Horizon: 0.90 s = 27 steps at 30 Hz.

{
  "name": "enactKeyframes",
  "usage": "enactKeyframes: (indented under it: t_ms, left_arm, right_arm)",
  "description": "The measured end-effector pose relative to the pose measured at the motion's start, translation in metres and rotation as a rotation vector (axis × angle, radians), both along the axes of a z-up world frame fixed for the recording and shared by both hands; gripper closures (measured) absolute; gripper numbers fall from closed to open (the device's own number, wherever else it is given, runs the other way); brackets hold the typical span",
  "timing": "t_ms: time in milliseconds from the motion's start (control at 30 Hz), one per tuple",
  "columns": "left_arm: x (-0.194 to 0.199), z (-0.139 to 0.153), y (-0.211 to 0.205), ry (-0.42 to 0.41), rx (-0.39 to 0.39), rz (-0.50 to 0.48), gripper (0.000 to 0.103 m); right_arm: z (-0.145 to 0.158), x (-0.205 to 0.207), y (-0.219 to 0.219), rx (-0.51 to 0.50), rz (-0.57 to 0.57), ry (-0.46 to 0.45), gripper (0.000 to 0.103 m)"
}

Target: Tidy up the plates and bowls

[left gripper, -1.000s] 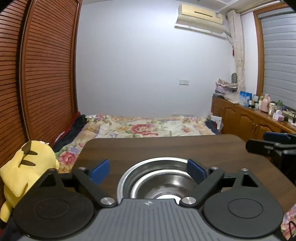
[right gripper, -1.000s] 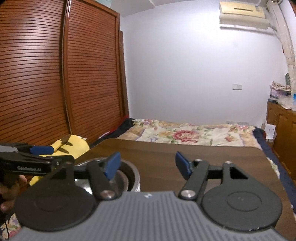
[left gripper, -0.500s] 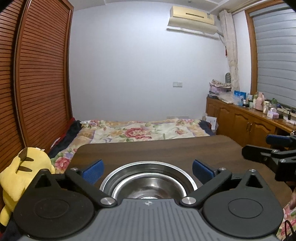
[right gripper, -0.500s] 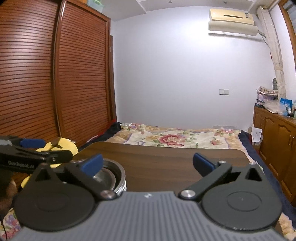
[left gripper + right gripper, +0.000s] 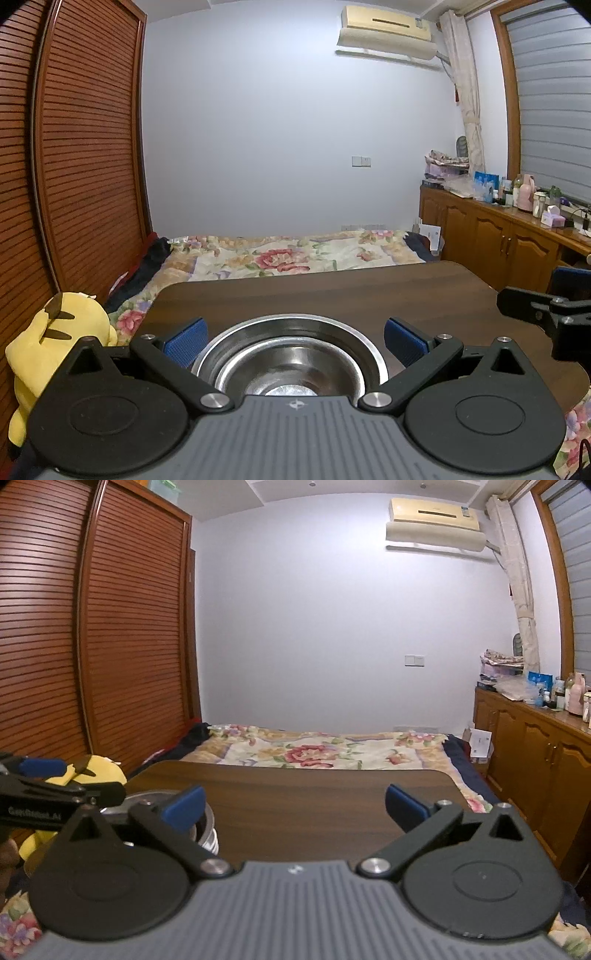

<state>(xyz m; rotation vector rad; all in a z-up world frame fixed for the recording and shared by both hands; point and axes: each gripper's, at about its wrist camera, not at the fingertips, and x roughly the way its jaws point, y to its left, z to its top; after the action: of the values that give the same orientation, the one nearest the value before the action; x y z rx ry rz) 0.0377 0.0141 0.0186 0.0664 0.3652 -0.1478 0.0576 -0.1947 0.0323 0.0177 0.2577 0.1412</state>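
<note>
In the left wrist view, nested stainless steel bowls (image 5: pixel 291 354) are seen on the dark wooden bench (image 5: pixel 332 291), between the spread fingers of the left tongs (image 5: pixel 293 341), which grip nothing. In the right wrist view, the right tongs (image 5: pixel 293 806) are likewise spread and empty, the bowls lying beside their left finger. The bowls are judged light, stiff and slippery, best taken at the rim.

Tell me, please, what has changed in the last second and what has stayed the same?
Both grippers opened wider: the left gripper now spreads clear of the steel bowls, and the right gripper has also spread, holding nothing. Both views sit slightly farther back. The nested bowls and the wooden table stayed where they were.
</note>
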Motion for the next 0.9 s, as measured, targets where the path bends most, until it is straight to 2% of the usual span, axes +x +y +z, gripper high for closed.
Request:
enactKeyframes:
  t_ms: [133, 600, 900]
  left_arm:
    - [-0.003, -0.001, 0.000, 0.006, -0.016, -0.009, 0.000]
    - [-0.013, -0.014, 0.003, 0.009, 0.015, 0.055, 0.000]
    - [-0.015, -0.023, 0.000, 0.028, 0.018, 0.058, 0.000]
  right_arm:
    - [-0.003, -0.002, 0.000, 0.001, -0.006, 0.026, 0.000]
    - [-0.012, -0.008, -0.005, 0.007, -0.068, 0.059, 0.000]
    - [-0.022, -0.006, -0.004, 0.000, -0.071, 0.079, 0.000]
